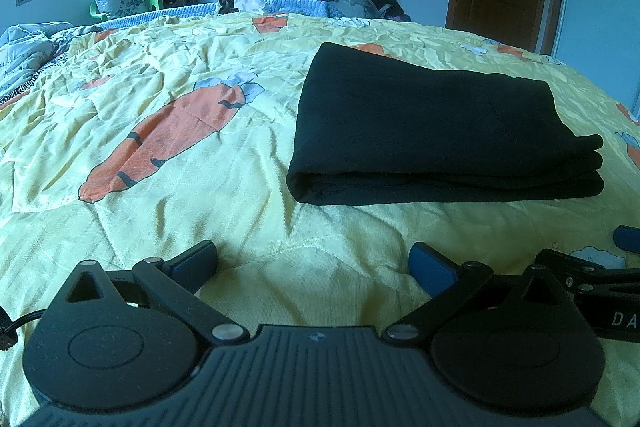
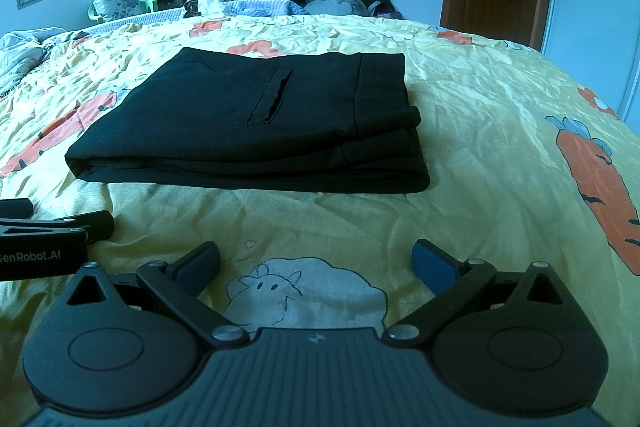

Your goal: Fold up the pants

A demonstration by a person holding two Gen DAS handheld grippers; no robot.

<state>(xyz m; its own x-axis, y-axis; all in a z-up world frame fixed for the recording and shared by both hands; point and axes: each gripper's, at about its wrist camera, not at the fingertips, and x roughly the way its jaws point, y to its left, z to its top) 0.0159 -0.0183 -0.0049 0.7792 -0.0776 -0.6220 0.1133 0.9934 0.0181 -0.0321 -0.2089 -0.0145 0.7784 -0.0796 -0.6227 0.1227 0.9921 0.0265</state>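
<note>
Risk, as judged: the fold looks finished, so the main hazard is disturbing it. The bed [image 1: 240, 187] is soft and its yellow quilt wrinkled; pressing down near the stack, or dragging a gripper across the quilt, could tug the cloth underneath and skew the layers. A second risk is a finger catching the near folded edge on the way past and peeling the top layer open. The right-hand corner, where the layers end in loose rolls, seems the likeliest to slip.

Pants [image 2: 256, 131]: black, folded into a compact, roughly rectangular stack of several layers, lying flat on the bed, ahead of both grippers and apart from them. In the right wrist view a slit pocket shows on the top face, with a seam or band line toward the right end. Near edge is a rounded fold; edges look fairly even.

Left gripper [image 1: 312, 263]: fingers spread apart, empty, low over the quilt, short of the pants.

Right gripper [image 2: 316, 261]: fingers likewise apart, holding nothing, over a sheep print [image 2: 304, 291] on the quilt.
</note>
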